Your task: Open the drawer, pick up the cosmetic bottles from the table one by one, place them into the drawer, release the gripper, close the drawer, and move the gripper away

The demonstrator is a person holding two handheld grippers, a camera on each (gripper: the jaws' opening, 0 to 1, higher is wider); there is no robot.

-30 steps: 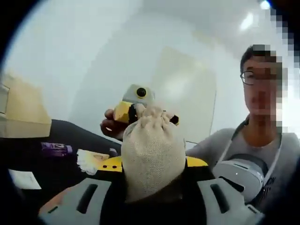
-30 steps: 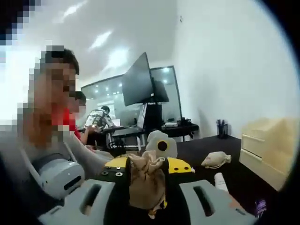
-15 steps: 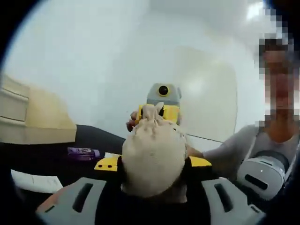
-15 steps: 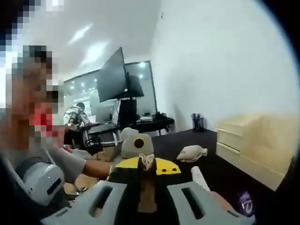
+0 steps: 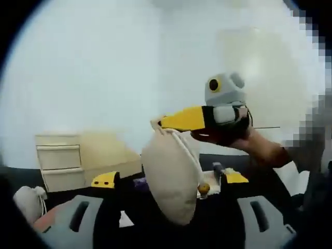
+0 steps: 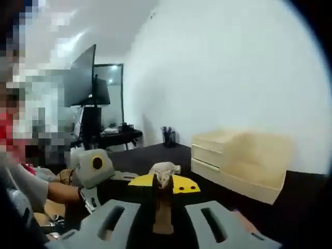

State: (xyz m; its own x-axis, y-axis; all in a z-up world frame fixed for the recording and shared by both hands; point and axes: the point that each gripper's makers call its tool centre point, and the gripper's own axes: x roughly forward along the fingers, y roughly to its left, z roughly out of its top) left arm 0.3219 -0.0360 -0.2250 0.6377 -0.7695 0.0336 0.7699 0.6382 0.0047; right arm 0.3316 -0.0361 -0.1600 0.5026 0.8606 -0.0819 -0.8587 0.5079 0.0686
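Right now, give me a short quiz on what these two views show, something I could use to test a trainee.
1. True or false: the drawers of the cream drawer unit are all shut.
2. Fill in the blank: the left tool has its jaws ___, one on each side of the hanging pouch.
3. What grips the neck of the cloth drawstring pouch? A) the left tool B) the right tool C) a bare hand

Key: 1 true; 2 open; 3 B
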